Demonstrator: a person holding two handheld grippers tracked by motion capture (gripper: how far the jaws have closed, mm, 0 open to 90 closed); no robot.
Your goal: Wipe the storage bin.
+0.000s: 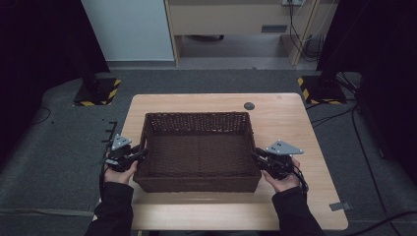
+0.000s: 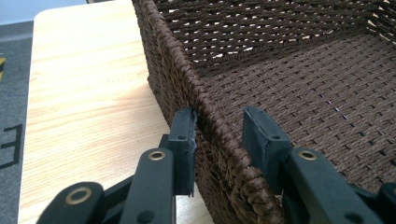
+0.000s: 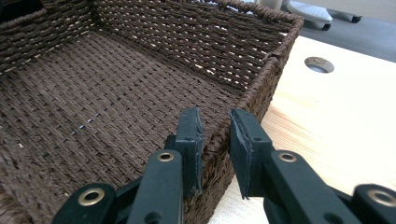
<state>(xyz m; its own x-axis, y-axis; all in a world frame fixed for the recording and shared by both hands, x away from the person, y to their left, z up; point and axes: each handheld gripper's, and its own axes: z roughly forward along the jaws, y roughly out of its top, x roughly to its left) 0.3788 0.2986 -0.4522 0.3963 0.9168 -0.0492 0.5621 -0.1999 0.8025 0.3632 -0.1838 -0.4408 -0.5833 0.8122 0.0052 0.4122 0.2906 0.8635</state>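
A brown woven basket (image 1: 196,114) sits empty in the middle of the wooden table (image 1: 290,118). My left gripper (image 1: 143,153) straddles the basket's left wall near the front corner. In the left gripper view, the gripper (image 2: 218,123) has one jaw against the outside of the rim (image 2: 168,51) and a small gap remains at the inner jaw, so it is open. My right gripper (image 1: 255,156) is on the basket's right wall. In the right gripper view, the gripper (image 3: 216,126) has its jaws pressed close on the rim (image 3: 280,42), one inside and one outside.
A round cable hole (image 1: 249,105) lies in the tabletop behind the basket, also visible as a hole (image 3: 319,64) past the far corner. Bare table strips run along both sides and the front. Stands with striped bases (image 1: 98,91) are on the floor beyond.
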